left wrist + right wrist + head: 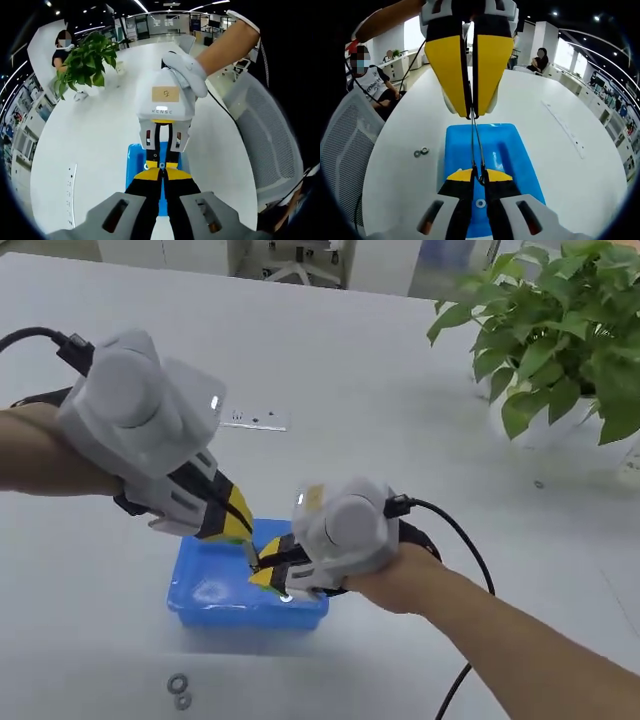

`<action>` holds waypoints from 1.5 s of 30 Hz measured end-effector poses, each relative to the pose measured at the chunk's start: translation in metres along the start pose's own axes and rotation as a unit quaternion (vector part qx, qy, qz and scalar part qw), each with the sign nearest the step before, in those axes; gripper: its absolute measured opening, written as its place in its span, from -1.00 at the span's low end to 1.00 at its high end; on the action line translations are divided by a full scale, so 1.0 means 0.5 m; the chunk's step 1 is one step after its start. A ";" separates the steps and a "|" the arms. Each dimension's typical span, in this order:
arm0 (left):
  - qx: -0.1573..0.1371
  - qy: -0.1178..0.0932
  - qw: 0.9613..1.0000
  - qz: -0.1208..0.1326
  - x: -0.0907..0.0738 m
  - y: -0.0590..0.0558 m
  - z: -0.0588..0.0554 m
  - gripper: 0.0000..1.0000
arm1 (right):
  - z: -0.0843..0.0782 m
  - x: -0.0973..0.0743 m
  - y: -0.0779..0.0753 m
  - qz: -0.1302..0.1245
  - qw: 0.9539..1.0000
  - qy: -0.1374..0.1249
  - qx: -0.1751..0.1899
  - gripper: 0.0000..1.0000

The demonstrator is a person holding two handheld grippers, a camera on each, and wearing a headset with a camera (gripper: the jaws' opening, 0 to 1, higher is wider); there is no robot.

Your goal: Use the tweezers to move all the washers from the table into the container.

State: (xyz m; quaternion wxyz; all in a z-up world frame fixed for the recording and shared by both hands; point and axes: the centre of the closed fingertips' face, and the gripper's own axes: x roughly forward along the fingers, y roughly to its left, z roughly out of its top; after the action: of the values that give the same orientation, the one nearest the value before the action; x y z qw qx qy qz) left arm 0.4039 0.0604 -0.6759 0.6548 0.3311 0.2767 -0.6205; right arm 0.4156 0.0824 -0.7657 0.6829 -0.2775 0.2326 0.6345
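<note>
Gripping tweezers [476, 145] at both ends right above blue container [520, 165]: clamped shut on the higher end with left gripper [472, 112], clamped shut on the end nearest the container with right gripper [479, 177]. Likely doubled up like this to steady the thin legs with one gripper and squeeze them with the other. Pointed down into the container, so anything let go lands inside. One washer [480, 203] inside the container, directly below the right gripper's jaws; cannot tell whether lying free on the floor or pinched at the tips. Rest of container floor bare blue. Two washers [177, 681] out on the table [400, 390] just beside the container, close together. Judged partway done: those two yet to fetch.
</note>
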 end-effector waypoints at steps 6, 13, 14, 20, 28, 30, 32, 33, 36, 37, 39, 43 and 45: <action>-0.005 0.000 1.000 -0.005 0.014 0.008 -0.011 -0.89 | -0.014 0.012 -0.004 0.006 1.000 0.005 0.005 -0.81; -0.010 -0.001 1.000 -0.011 0.029 0.014 -0.020 -0.89 | -0.029 0.022 -0.005 0.014 1.000 0.012 0.012 -0.81; -0.010 -0.001 1.000 -0.012 0.032 0.015 -0.021 -0.89 | -0.031 0.024 -0.005 0.015 1.000 0.013 0.013 -0.81; -0.010 -0.002 1.000 -0.014 0.039 0.016 -0.023 -0.89 | -0.038 0.026 -0.008 0.014 1.000 0.018 0.013 -0.81; -0.010 -0.002 1.000 -0.014 0.041 0.018 -0.025 -0.89 | -0.040 0.030 -0.011 0.014 1.000 0.021 0.012 -0.80; -0.011 -0.002 1.000 -0.014 0.041 0.017 -0.026 -0.89 | -0.040 0.030 -0.011 0.015 1.000 0.022 0.012 -0.80; -0.010 -0.001 1.000 -0.014 0.040 0.016 -0.026 -0.89 | -0.040 0.030 -0.011 0.015 1.000 0.023 0.011 -0.79; -0.009 -0.001 1.000 -0.013 0.040 0.016 -0.025 -0.89 | -0.039 0.029 -0.011 0.015 1.000 0.022 0.012 -0.79; -0.009 -0.002 1.000 -0.012 0.036 0.016 -0.022 -0.89 | -0.036 0.027 -0.009 0.014 1.000 0.022 0.009 -0.79; -0.009 -0.002 1.000 -0.011 0.035 0.016 -0.021 -0.89 | -0.034 0.026 -0.009 0.014 1.000 0.022 0.009 -0.79; -0.008 -0.002 1.000 -0.011 0.032 0.014 -0.020 -0.89 | -0.033 0.025 -0.008 0.013 1.000 0.022 0.008 -0.79; -0.005 -0.001 1.000 -0.009 0.024 0.009 -0.017 -0.89 | -0.026 0.020 -0.003 0.012 1.000 0.021 0.005 -0.78; -0.005 -0.001 1.000 -0.006 0.018 0.007 -0.014 -0.89 | -0.021 0.017 -0.002 0.011 1.000 0.020 0.005 -0.78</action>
State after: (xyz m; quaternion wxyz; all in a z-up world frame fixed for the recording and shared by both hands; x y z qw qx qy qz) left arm 0.4083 0.0604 -0.6871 0.6529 0.3251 0.2813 -0.6237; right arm 0.4178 0.0816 -0.7791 0.6725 -0.2845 0.2522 0.6350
